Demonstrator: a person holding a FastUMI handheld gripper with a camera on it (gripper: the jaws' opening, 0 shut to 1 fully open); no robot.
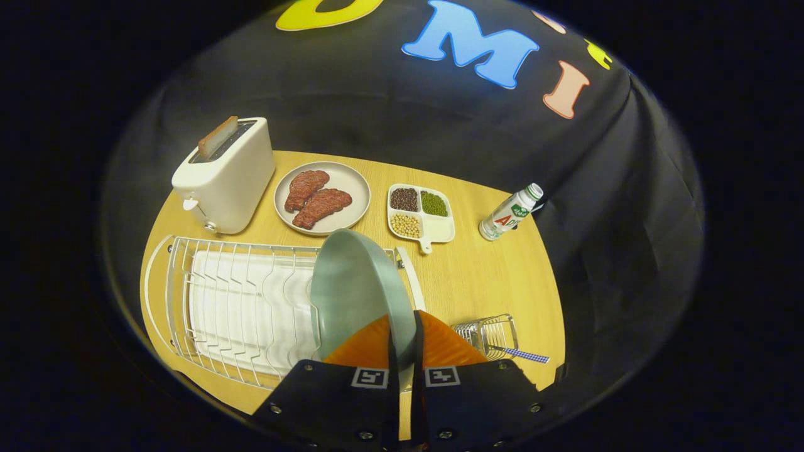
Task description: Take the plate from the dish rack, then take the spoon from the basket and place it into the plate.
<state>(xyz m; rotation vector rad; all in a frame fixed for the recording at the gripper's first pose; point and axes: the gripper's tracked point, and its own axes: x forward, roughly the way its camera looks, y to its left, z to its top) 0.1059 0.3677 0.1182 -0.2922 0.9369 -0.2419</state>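
Note:
A pale green plate (358,289) stands on edge between my fingers, its rim clamped by my gripper (402,342), which is shut on it. The plate hangs above the right end of the white wire dish rack (220,301). To the right of my fingers lies a small wire basket (487,333), with a spoon's blue checked handle (526,356) sticking out of it to the right. My right finger covers part of the basket.
Beyond the rack stand a white toaster (226,176) with a slice of bread, a grey plate (322,198) with two pieces of meat, and a white divided dish (419,212) of beans. A small bottle (510,212) lies far right. Bare wooden table (483,276) lies right of the rack.

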